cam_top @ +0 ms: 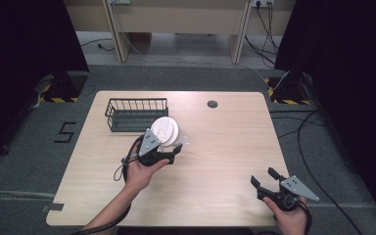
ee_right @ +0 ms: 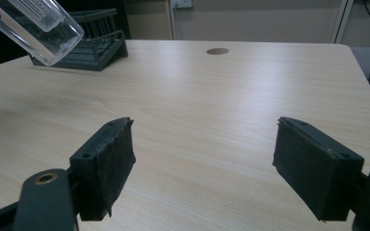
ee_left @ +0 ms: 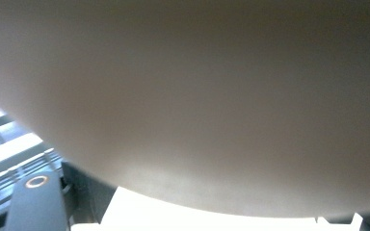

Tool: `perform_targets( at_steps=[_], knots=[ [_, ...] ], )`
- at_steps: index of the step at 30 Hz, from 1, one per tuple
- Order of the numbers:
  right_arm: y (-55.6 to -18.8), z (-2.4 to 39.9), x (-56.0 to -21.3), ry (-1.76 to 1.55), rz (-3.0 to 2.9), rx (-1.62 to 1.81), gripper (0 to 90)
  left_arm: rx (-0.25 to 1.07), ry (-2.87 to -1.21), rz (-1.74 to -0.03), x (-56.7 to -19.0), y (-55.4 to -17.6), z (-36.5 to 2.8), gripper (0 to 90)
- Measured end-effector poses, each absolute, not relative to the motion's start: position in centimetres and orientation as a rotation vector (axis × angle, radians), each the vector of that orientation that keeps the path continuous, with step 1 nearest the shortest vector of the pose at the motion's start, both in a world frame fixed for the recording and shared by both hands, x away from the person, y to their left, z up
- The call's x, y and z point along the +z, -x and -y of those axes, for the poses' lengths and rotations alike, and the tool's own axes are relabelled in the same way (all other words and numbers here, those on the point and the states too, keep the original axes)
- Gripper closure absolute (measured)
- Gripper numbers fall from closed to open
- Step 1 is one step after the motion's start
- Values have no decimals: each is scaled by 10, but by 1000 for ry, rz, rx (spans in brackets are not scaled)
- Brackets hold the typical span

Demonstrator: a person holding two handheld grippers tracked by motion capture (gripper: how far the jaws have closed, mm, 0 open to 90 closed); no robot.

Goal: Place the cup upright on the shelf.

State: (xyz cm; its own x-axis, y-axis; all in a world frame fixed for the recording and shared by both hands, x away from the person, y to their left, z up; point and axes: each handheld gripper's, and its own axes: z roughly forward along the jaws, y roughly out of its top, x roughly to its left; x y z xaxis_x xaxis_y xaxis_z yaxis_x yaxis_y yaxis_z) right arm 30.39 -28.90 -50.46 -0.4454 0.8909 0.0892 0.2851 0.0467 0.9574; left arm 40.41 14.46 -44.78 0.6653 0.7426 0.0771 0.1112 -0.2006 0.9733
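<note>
The left gripper (cam_top: 169, 155) sits left of centre in the high view, jaws pinching a clear container with a white lid (cam_top: 167, 131), held tilted and lifted off the table (cam_top: 225, 161). It hangs just in front of the wire basket (cam_top: 136, 114) at the upper left; touching or not, can't tell. In the left gripper view the container (ee_left: 212, 96) is a big blur. The right gripper (cam_top: 267, 178) is at the lower right near the front edge, jaws spread wide with nothing between them. Loads of bare wood between the two, and out to the small round hole (cam_top: 212, 104) near the far edge.
</note>
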Motion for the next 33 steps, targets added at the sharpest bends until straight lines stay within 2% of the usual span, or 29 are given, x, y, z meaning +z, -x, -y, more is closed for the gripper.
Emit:
perform_targets(
  at_steps=[16, 33],
  knots=[
    [-310, 284, -505, -1161, -1787, 1420, 224, 745, -1697, -772, -442, -407, -182, 182],
    [-316, 280, -507, -1171, -1788, 1430, 225, 813, -1661, -864, -431, -430, -218, 182]
  ],
)
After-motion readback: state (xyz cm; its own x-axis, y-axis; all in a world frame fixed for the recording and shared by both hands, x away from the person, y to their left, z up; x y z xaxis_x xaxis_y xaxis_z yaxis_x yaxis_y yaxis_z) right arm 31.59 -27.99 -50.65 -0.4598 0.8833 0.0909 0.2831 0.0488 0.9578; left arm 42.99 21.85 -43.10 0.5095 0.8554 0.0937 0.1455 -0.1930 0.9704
